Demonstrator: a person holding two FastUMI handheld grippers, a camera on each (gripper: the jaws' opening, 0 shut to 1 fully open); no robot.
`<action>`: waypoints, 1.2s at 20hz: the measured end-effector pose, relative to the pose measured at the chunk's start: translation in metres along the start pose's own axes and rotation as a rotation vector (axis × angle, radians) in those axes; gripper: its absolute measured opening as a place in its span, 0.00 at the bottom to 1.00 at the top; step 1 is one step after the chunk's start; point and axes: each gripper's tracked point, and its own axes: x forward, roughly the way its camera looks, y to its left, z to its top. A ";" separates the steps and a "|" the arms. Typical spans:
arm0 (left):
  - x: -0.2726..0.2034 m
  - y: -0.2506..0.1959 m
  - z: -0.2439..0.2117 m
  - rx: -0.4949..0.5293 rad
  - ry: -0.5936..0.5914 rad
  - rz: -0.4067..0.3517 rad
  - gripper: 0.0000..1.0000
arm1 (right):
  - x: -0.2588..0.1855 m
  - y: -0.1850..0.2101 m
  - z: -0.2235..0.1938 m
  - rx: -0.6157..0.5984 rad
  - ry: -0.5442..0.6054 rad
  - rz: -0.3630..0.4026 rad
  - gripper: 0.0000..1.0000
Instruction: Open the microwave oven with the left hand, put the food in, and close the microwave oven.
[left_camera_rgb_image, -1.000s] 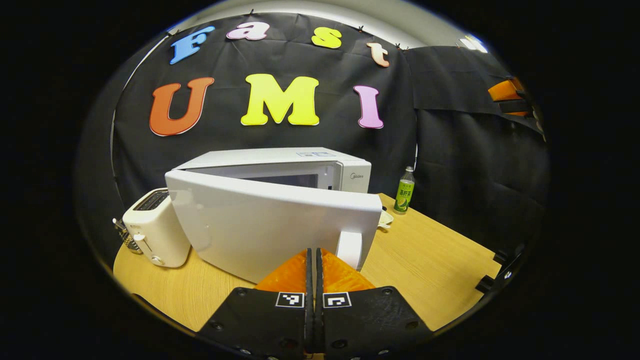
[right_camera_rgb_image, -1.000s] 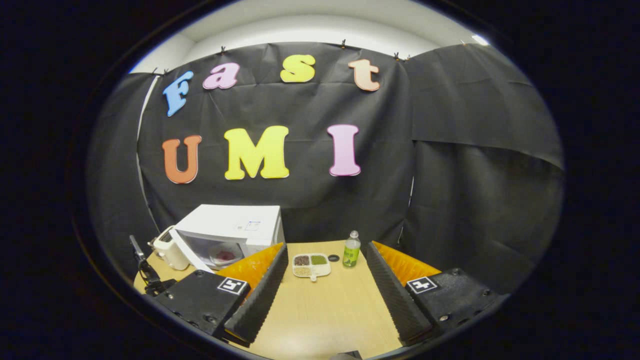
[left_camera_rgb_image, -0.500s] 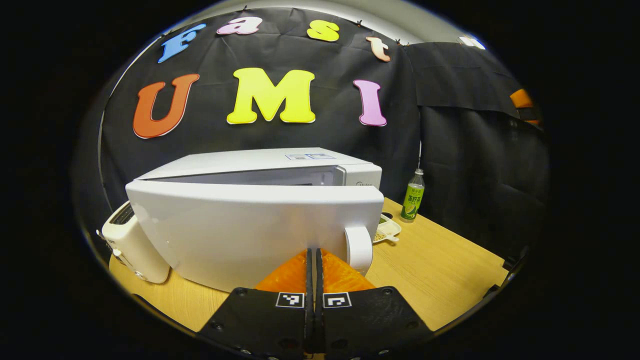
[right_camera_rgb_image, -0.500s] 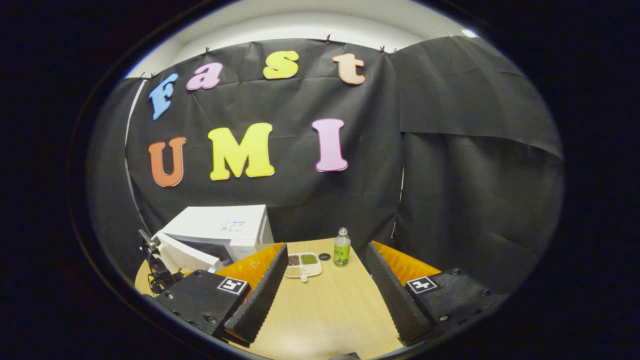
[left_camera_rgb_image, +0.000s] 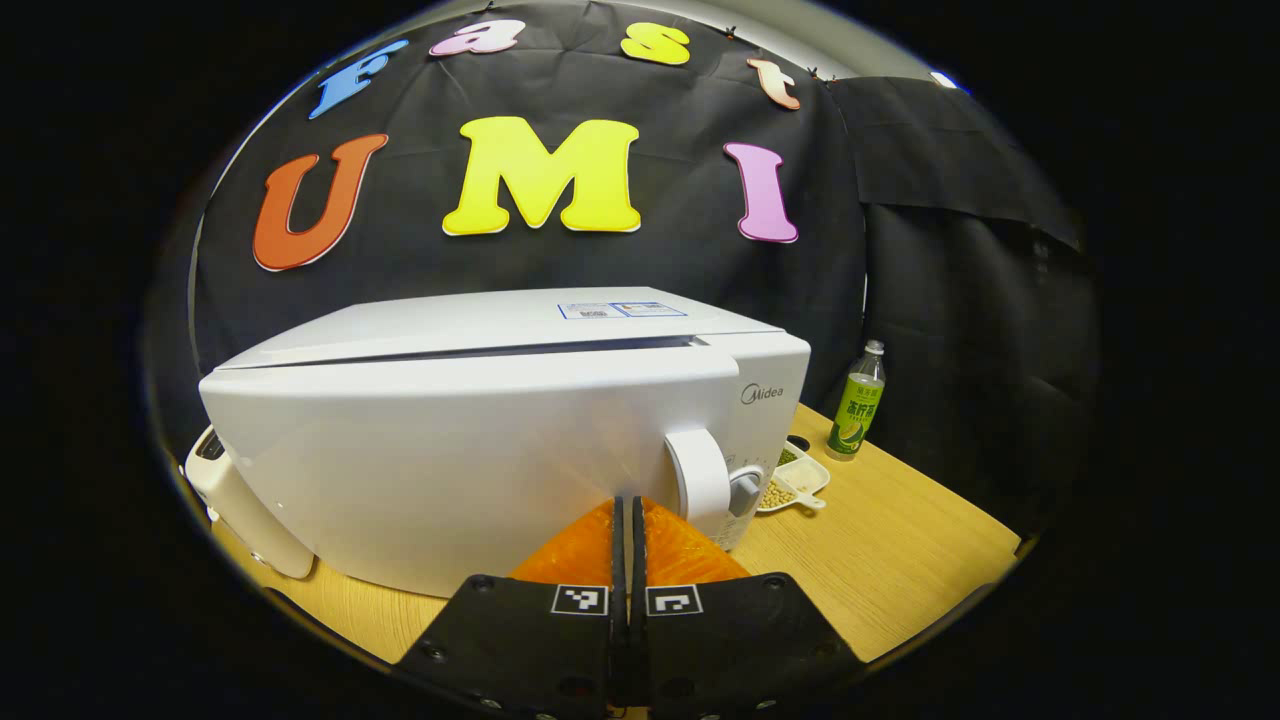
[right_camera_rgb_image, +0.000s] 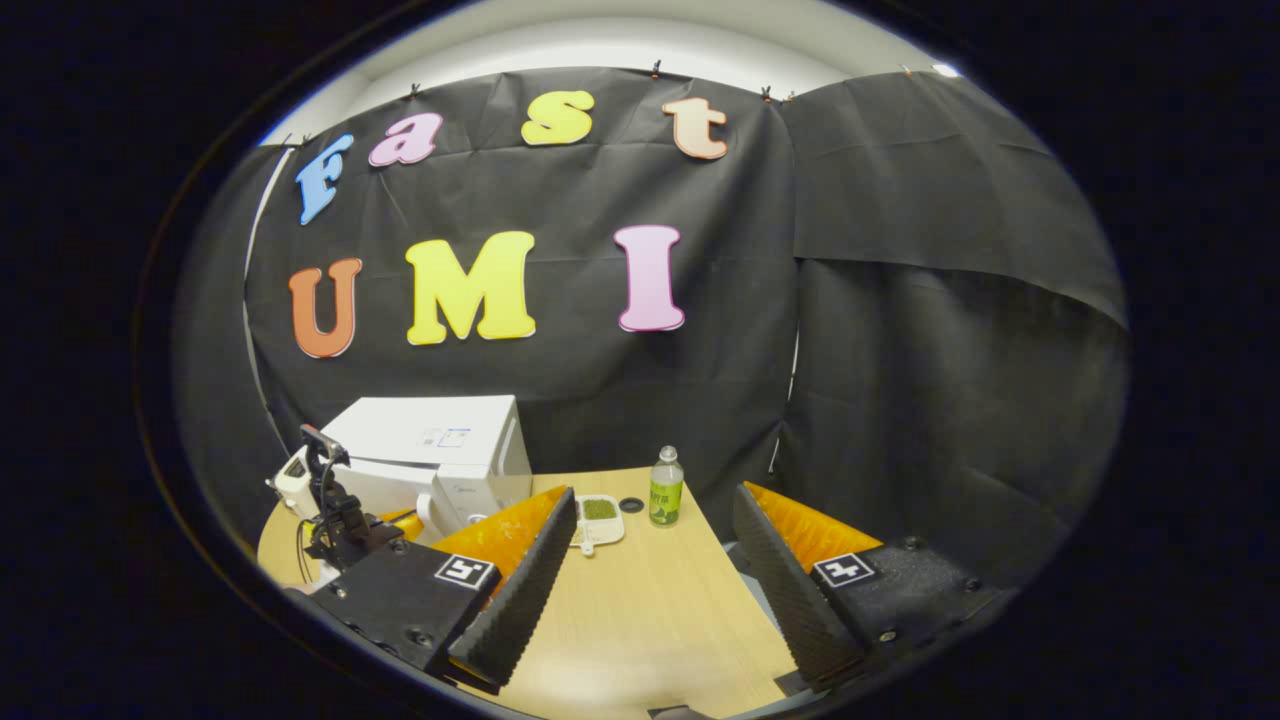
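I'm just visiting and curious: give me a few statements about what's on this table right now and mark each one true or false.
1. The microwave door is nearly shut. True.
2. The left gripper has its fingers spread wide. False: its fingers are closed together, pointing at the door just left of the handle.
3. A green-labelled bottle stands upright on the table. True.
4. The right gripper grips the bottle. False: it is open and holds nothing.
5. The divided dish sits on top of the microwave. False: it lies on the table beside it.
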 end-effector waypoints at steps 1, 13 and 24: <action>0.001 0.001 0.002 0.002 -0.003 0.005 0.00 | 0.003 -0.001 -0.002 0.002 0.006 0.000 0.92; 0.004 0.010 0.000 -0.022 0.046 0.058 0.00 | 0.020 0.015 -0.005 0.003 0.031 0.049 0.92; -0.130 0.025 0.060 0.149 -0.100 0.153 0.96 | -0.004 0.056 0.002 -0.048 -0.041 0.100 1.00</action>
